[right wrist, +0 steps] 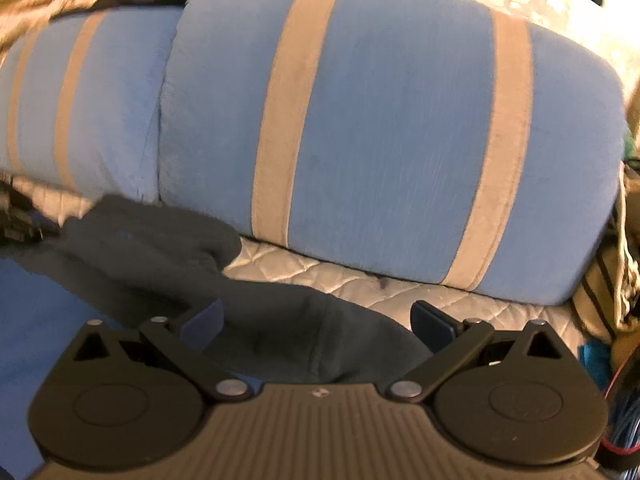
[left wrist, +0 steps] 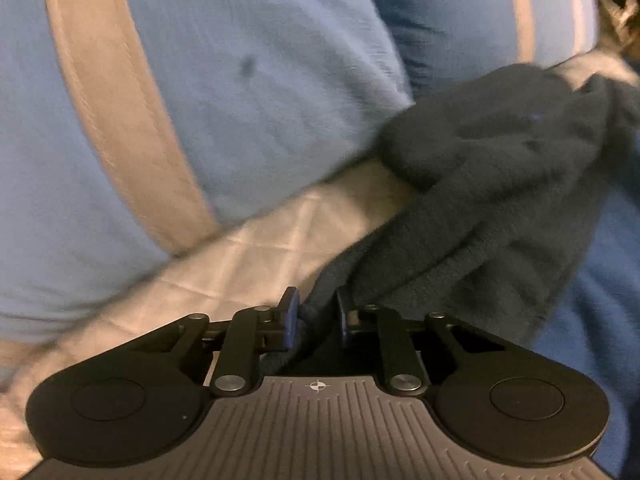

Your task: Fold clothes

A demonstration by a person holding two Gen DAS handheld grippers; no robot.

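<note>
It was a home, probably a living room or bedroom, as blue cushions (right wrist: 380, 128) with beige stripes leaned over a white quilted cover (right wrist: 320, 276).

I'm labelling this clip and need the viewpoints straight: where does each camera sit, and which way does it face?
Left wrist: on the left gripper, angled down at the dark fleece garment pinched between its pads; pillows behind.
Right wrist: on the right gripper, angled down over the garment, jaws wide apart; facing the blue striped pillow.
Shared: garment, pillows, quilted mattress.
</note>
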